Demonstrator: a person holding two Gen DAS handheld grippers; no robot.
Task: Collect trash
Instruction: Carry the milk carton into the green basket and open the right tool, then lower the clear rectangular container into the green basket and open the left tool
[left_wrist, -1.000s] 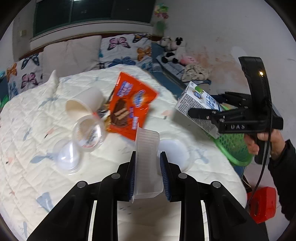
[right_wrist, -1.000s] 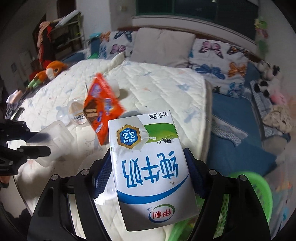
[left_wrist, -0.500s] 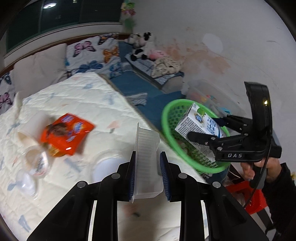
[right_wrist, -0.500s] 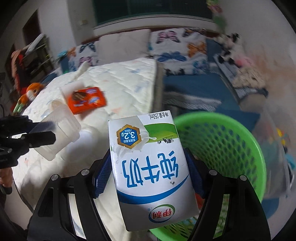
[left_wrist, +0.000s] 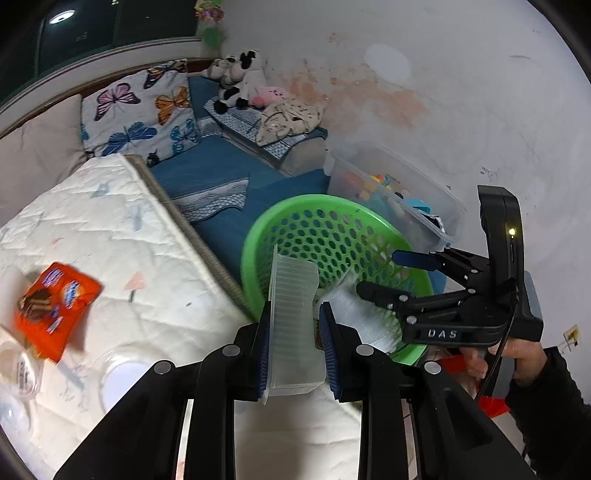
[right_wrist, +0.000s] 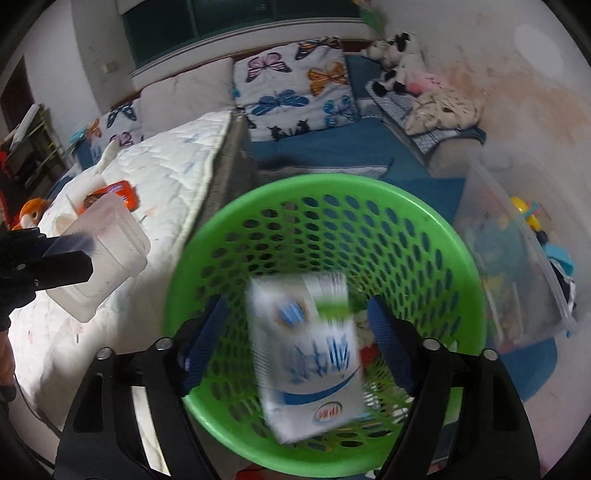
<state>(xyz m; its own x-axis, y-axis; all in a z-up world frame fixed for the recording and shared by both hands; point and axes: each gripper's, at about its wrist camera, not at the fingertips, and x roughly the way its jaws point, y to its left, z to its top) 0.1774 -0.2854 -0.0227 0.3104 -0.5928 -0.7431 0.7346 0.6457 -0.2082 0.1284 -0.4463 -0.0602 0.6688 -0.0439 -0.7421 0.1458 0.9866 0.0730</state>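
Note:
My left gripper (left_wrist: 293, 317) is shut on a clear plastic box (left_wrist: 293, 314), held at the mattress edge beside the green basket (left_wrist: 295, 218); the box also shows in the right wrist view (right_wrist: 107, 254). My right gripper (right_wrist: 299, 328) is open over the green basket (right_wrist: 240, 206). The white and blue milk carton (right_wrist: 306, 354) is blurred, free of the jaws, falling into the basket. In the left wrist view the right gripper (left_wrist: 384, 273) is open above the carton (left_wrist: 358, 314).
An orange snack wrapper (left_wrist: 55, 306) and clear cups (left_wrist: 22, 365) lie on the white mattress (left_wrist: 110, 229). A clear storage bin (left_wrist: 399, 195) of toys stands by the wall behind the basket. Butterfly pillows (left_wrist: 140, 110) and plush toys (left_wrist: 236, 81) are at the back.
Both grippers have moved right from the mattress to the basket. My right gripper has opened and let go of the milk carton, which drops into the basket.

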